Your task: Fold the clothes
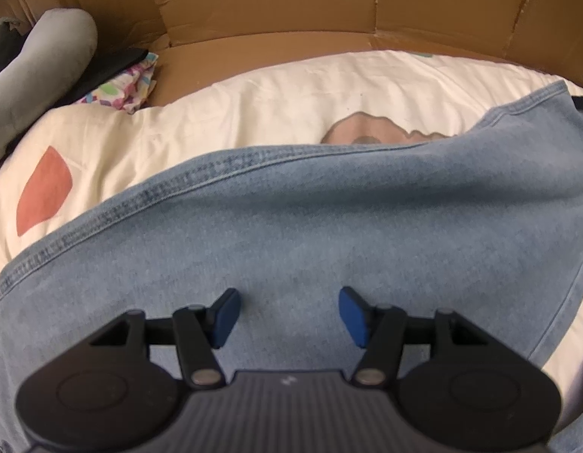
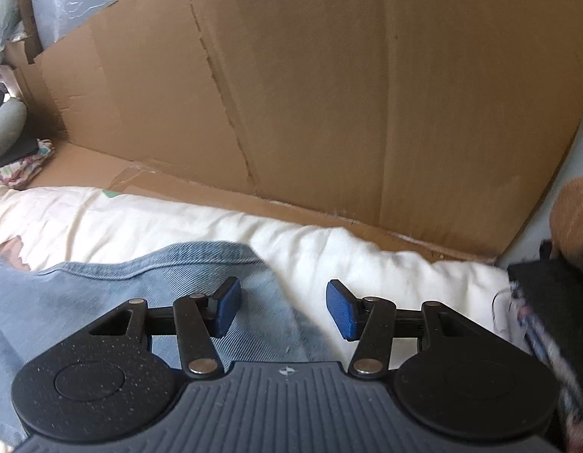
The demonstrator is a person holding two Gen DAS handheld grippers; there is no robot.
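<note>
A light blue denim garment (image 1: 310, 234) lies spread on a cream quilt (image 1: 216, 113). Its stitched hem runs across the middle of the left wrist view. My left gripper (image 1: 289, 311) is open just above the denim, with nothing between its blue pads. In the right wrist view the denim's corner (image 2: 159, 287) lies at the lower left on the quilt (image 2: 329, 249). My right gripper (image 2: 283, 307) is open over that corner's right edge, holding nothing.
A flattened cardboard sheet (image 2: 329, 94) stands behind the quilt. A grey pillow (image 1: 38, 71), a dark item and a patterned cloth (image 1: 129, 83) lie at the far left. A dark object with a patterned strap (image 2: 551, 313) sits at the right edge.
</note>
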